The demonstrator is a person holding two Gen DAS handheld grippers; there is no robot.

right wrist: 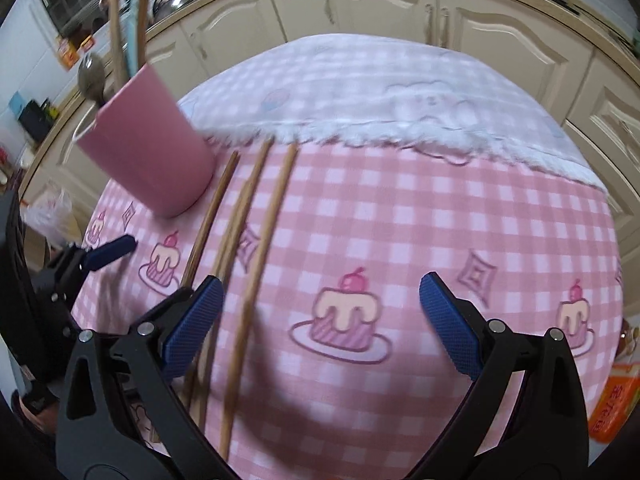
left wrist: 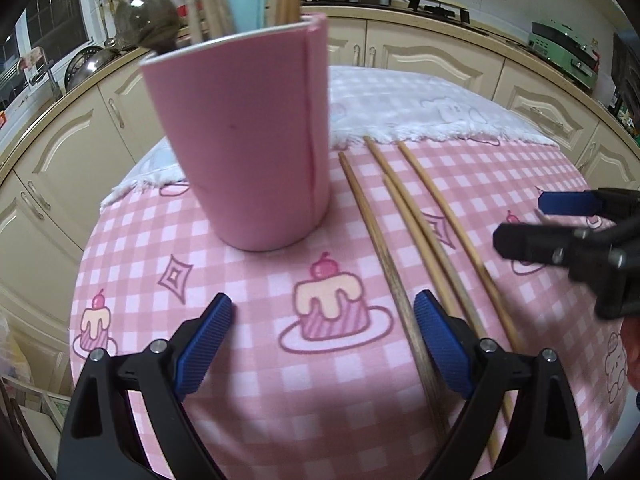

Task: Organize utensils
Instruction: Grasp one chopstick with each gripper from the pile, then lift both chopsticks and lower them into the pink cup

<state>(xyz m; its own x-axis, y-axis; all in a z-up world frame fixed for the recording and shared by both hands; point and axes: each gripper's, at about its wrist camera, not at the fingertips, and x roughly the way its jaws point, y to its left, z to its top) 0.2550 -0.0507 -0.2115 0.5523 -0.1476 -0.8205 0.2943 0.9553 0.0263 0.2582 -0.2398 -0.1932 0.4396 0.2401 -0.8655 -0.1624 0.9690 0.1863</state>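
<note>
A pink holder [left wrist: 248, 140] stands on the pink checked cloth and holds wooden chopsticks, a light blue utensil and a dark spoon. Several wooden chopsticks [left wrist: 420, 236] lie side by side to its right. My left gripper [left wrist: 324, 320] is open and empty just in front of the holder, its right finger beside the darkest chopstick. My right gripper [right wrist: 320, 300] is open and empty over the cloth, right of the chopsticks [right wrist: 264, 248]. The holder also shows in the right wrist view [right wrist: 152, 152]. The right gripper shows at the right edge of the left wrist view [left wrist: 516, 220].
A white fringed cloth [left wrist: 420, 108] covers the far half of the table. Cream cabinets [right wrist: 380, 4] run behind. An orange packet [right wrist: 616, 404] lies at the table's right edge. A plastic bag [right wrist: 52, 208] sits at left below the table.
</note>
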